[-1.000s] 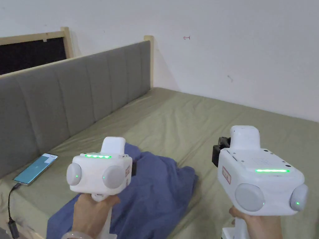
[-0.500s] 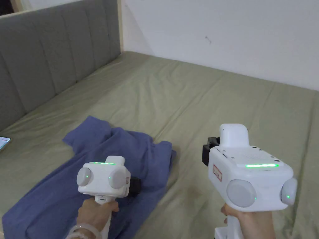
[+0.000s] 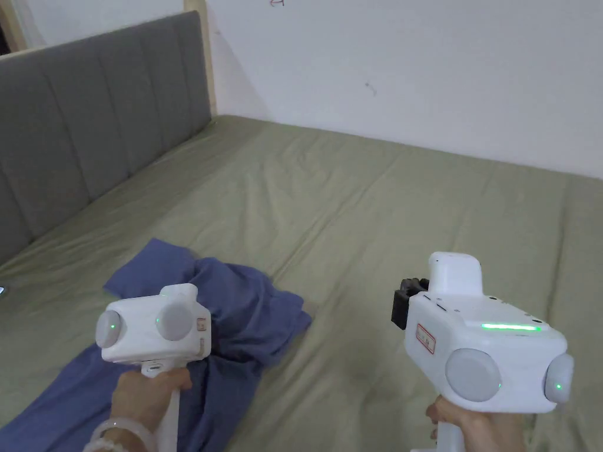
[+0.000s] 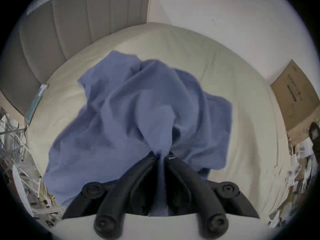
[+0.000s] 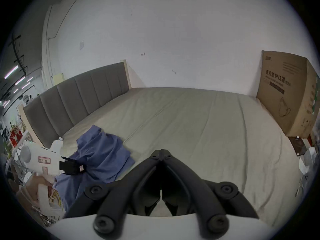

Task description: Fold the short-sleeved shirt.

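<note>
Two grippers are being held out over a bed (image 3: 365, 194) covered in an olive-green sheet, one in each of the person's hands. The left gripper (image 4: 161, 154) is sitting low at the near left side of the bed, its white body tipped forward and down, with the left hand (image 3: 144, 394) wrapped around the handle from below and a pale bracelet showing at the wrist. Its jaws are pinching a bunch of the blue shirt (image 4: 131, 115), and the cloth is rising in a peak toward the jaw tips, pulled taut. The rest of the shirt is lying crumpled on the sheet in front of and under that gripper, spreading toward the near left edge of the bed, with one sleeve-like flap pointing toward the grey padded headboard (image 3: 88, 129). The right gripper (image 5: 161, 152) is hovering well apart from the shirt, over bare sheet, held level and pointing toward the white wall. Its jaws are pressed together with nothing between them. The right hand (image 3: 480, 426) is gripping its handle from underneath. A cardboard box (image 5: 287, 94) is standing at the far right side of the bed.
</note>
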`<act>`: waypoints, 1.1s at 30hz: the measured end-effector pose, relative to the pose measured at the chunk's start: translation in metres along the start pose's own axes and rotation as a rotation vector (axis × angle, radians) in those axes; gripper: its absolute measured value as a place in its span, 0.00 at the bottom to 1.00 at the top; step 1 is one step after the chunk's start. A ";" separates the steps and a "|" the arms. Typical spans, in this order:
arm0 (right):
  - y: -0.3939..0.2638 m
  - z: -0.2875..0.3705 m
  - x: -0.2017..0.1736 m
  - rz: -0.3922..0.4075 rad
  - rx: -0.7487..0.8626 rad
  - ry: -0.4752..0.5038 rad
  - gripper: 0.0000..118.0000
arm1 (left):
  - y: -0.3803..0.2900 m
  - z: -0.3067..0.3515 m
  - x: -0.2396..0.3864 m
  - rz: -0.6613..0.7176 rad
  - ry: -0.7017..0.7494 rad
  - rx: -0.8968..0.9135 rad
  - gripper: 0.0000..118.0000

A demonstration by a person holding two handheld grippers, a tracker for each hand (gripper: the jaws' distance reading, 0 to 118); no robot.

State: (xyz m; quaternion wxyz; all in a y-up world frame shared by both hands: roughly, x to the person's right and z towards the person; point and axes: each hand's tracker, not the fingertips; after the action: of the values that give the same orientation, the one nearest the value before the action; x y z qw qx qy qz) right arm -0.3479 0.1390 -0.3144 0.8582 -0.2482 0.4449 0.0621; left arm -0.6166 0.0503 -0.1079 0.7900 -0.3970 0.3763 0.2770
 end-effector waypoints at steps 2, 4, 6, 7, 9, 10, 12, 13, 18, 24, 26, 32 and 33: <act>0.004 0.011 0.010 -0.017 0.019 -0.009 0.00 | 0.009 0.020 0.007 0.021 -0.045 0.018 0.02; 0.008 0.024 0.020 -0.030 0.036 -0.023 0.00 | 0.016 0.038 0.023 0.002 -0.074 0.075 0.02; 0.012 0.039 0.032 -0.041 0.067 -0.047 0.00 | 0.028 0.057 0.050 -0.095 -0.080 0.128 0.02; 0.015 0.049 0.040 -0.050 0.084 -0.061 0.00 | 0.033 0.068 0.069 -0.133 -0.096 0.149 0.02; 0.019 0.068 0.057 -0.074 0.120 -0.095 0.00 | 0.042 0.088 0.104 -0.166 -0.185 0.192 0.02; 0.022 0.079 0.067 -0.092 0.137 -0.113 0.00 | 0.045 0.098 0.125 -0.178 -0.238 0.209 0.02; 0.026 0.100 0.089 -0.116 0.166 -0.164 0.00 | 0.047 0.120 0.168 -0.223 -0.323 0.239 0.02; 0.028 0.111 0.100 -0.119 0.183 -0.193 0.00 | 0.045 0.132 0.192 -0.277 -0.364 0.262 0.02; 0.031 0.169 0.158 -0.147 0.254 -0.337 0.00 | 0.021 0.183 0.300 -0.437 -0.602 0.300 0.02; 0.013 0.226 0.225 -0.219 0.272 -0.511 0.00 | -0.058 0.168 0.388 -0.593 -0.719 0.203 0.02; 0.002 0.235 0.244 -0.242 0.249 -0.549 0.00 | -0.097 0.142 0.408 -0.627 -0.715 0.107 0.02; -0.034 0.235 0.274 -0.300 0.172 -0.596 0.00 | -0.194 0.063 0.431 -0.820 -0.582 -0.095 0.02; -0.039 0.232 0.277 -0.308 0.159 -0.594 0.00 | -0.204 0.055 0.429 -0.818 -0.569 -0.104 0.02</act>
State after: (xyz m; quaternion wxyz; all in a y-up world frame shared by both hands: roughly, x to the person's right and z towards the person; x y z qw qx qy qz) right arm -0.0001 0.1856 -0.4082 0.9663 -0.2159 0.1364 -0.0335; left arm -0.2042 0.0477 -0.3501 0.8844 -0.4595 -0.0548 0.0602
